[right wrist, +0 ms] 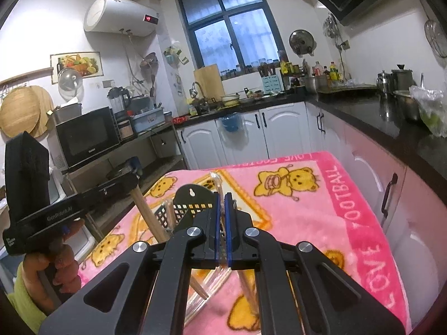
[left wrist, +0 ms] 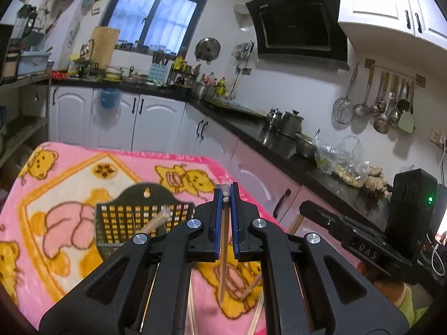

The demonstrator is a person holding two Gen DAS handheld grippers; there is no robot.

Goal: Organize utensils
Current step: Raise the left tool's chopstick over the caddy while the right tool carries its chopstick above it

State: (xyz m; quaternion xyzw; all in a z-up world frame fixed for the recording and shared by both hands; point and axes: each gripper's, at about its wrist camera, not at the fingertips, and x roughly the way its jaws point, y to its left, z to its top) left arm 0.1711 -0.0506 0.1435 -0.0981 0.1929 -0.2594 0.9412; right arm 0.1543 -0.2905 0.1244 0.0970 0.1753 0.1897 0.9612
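My left gripper (left wrist: 226,195) is shut on a pair of wooden chopsticks (left wrist: 224,251) that hang down between the pads over the pink blanket (left wrist: 83,184). A black mesh utensil basket (left wrist: 142,220) stands just left of it with a wooden chopstick (left wrist: 155,220) leaning in it. My right gripper (right wrist: 222,198) is shut on a clear plastic utensil (right wrist: 216,180) whose tip rises above the pads, just in front of the basket (right wrist: 178,212). More chopsticks (right wrist: 199,289) lie on the blanket below it.
The pink bear blanket (right wrist: 307,209) covers the table. The right gripper's body (left wrist: 363,240) sits close at right in the left wrist view; the left one (right wrist: 56,212) at left in the right wrist view. White cabinets (right wrist: 279,128) and a black counter (left wrist: 279,145) stand behind.
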